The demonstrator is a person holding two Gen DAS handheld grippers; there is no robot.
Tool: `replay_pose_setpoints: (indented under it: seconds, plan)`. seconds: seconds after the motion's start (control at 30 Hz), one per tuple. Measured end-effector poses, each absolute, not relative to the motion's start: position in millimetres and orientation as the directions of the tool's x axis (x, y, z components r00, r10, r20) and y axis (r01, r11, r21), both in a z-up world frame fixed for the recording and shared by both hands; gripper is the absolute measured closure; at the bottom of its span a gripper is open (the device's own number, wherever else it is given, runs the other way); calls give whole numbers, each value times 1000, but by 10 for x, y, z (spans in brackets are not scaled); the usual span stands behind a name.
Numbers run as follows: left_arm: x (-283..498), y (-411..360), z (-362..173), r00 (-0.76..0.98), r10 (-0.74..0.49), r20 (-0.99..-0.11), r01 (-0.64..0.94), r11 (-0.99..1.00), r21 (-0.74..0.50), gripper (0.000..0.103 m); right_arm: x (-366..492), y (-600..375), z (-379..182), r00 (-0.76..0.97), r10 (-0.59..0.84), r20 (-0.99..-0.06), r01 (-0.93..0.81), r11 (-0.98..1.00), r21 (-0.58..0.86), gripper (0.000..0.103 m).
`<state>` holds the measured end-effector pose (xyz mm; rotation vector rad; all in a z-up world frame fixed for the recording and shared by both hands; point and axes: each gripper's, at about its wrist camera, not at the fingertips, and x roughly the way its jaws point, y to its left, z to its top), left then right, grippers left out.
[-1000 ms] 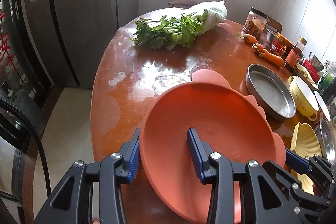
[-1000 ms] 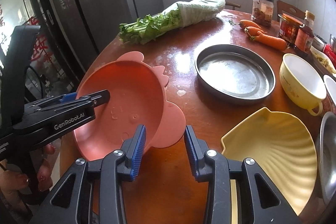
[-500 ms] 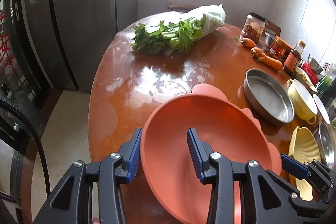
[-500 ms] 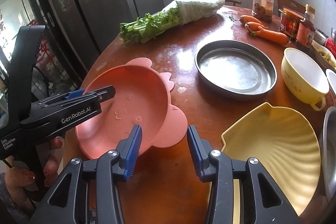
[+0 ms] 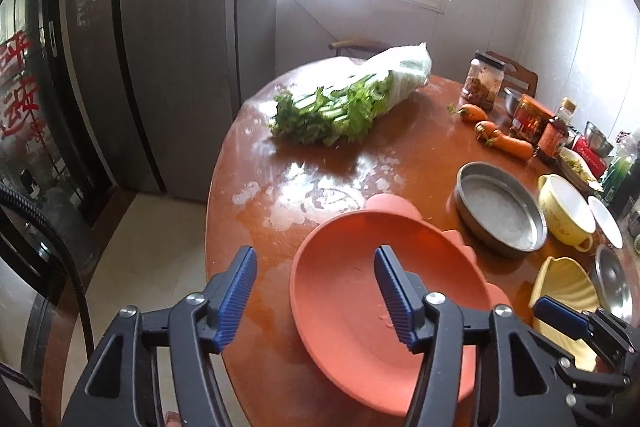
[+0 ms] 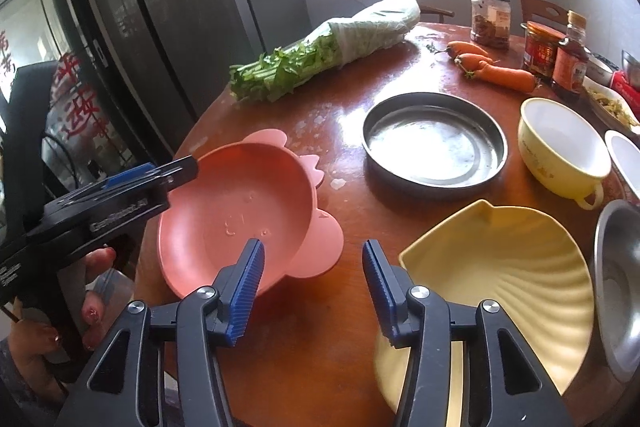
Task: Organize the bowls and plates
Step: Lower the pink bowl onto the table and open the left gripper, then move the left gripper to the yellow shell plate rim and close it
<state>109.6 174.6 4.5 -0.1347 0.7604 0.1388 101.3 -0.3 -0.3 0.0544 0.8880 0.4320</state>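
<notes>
A pink animal-eared bowl (image 6: pixel 240 211) sits near the table (image 6: pixel 344 307) edge, its rim between the left gripper (image 5: pixel 314 293) jaws, which have just been opening and no longer pinch it. It looks light, stiff plastic, likely slick; the thin rim or an ear tab seems the surest hold. The right gripper (image 6: pixel 312 285), jaws also just parting and empty, hovers between it and a yellow shell plate (image 6: pixel 504 267).
</notes>
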Motion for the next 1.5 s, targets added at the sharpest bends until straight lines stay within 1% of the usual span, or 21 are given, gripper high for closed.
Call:
replay_pose_setpoints:
  seconds: [0.07, 0.43, 0.63, 0.83, 1.03, 1.23, 1.33, 1.5]
  plan:
    - [1023, 1686, 107, 726, 70, -684, -164, 984, -73, 37, 1001, -64, 30, 558, 390, -732, -334, 914, 232, 48]
    - [711, 1250, 294, 755, 25, -656, -91, 993, -68, 36, 762, -423, 242, 613, 374, -696, -293, 926, 239, 47]
    - [559, 969, 287, 754, -10, -657, -43, 997, -64, 36, 564, -711, 366, 654, 356, -667, -256, 934, 248, 41]
    - [462, 672, 290, 748, -17, -663, -6, 999, -32, 36, 388, -966, 428, 671, 361, -647, -240, 932, 271, 40]
    - [368, 469, 295, 747, -30, -664, 16, 1000, -27, 34, 242, -1181, 403, 676, 359, -644, -227, 932, 282, 38]
    - [325, 347, 296, 746, -30, -665, 21, 1000, -22, 34, 151, -1415, 295, 666, 351, -658, -184, 932, 312, 35]
    - [324, 303, 300, 752, -36, -658, 25, 999, -27, 34, 121, -1490, 246, 658, 349, -667, -168, 932, 322, 35]
    - [375, 219, 226, 735, -47, -677, 34, 999, -32, 34, 84, -1581, 181, 654, 338, -677, -146, 934, 325, 35]
